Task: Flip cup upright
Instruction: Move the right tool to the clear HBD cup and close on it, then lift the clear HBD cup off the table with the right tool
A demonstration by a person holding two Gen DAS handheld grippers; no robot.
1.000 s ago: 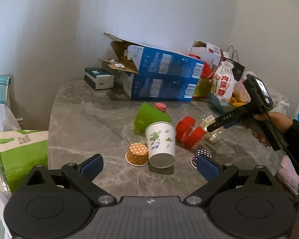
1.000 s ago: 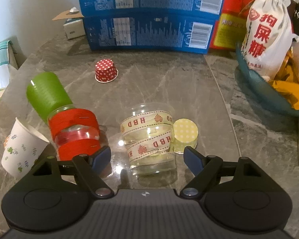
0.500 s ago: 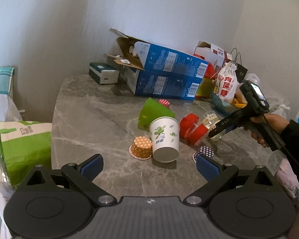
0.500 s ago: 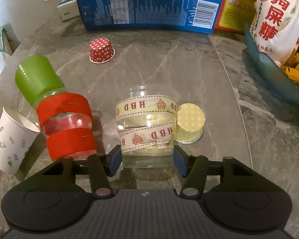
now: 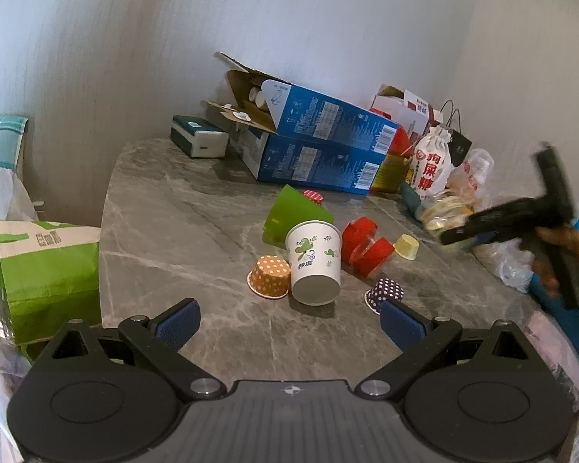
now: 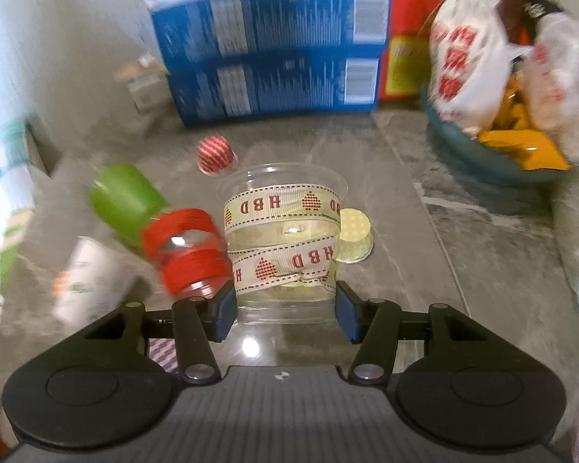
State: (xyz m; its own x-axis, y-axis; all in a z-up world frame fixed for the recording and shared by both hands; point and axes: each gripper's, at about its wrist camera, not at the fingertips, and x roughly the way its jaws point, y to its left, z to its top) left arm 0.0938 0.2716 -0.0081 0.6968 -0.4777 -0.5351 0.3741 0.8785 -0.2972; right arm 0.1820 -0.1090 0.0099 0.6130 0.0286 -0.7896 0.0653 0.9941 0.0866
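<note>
Left wrist view: left gripper (image 5: pixel 285 322) hangs over the near table (image 5: pixel 166 227) edge, fingers spread, holding nothing. White cup (image 5: pixel 314 262) lies on its side just ahead, base toward the camera, touching an orange dotted cup (image 5: pixel 270 276). Green cup (image 5: pixel 293 218) behind it, red-banded cup (image 5: pixel 364 245) to its right. Far right, blurred, the right gripper (image 5: pixel 455 233) carries the ribbon cup (image 5: pixel 442 214) above the table.

Right wrist view: right gripper (image 6: pixel 285 310) pinches the clear ribbon cup (image 6: pixel 283 243) at its lower end, wide rim away from the camera. Yellow cup (image 6: pixel 353 235) just behind right. Blue boxes (image 6: pixel 270 50) far.
</note>
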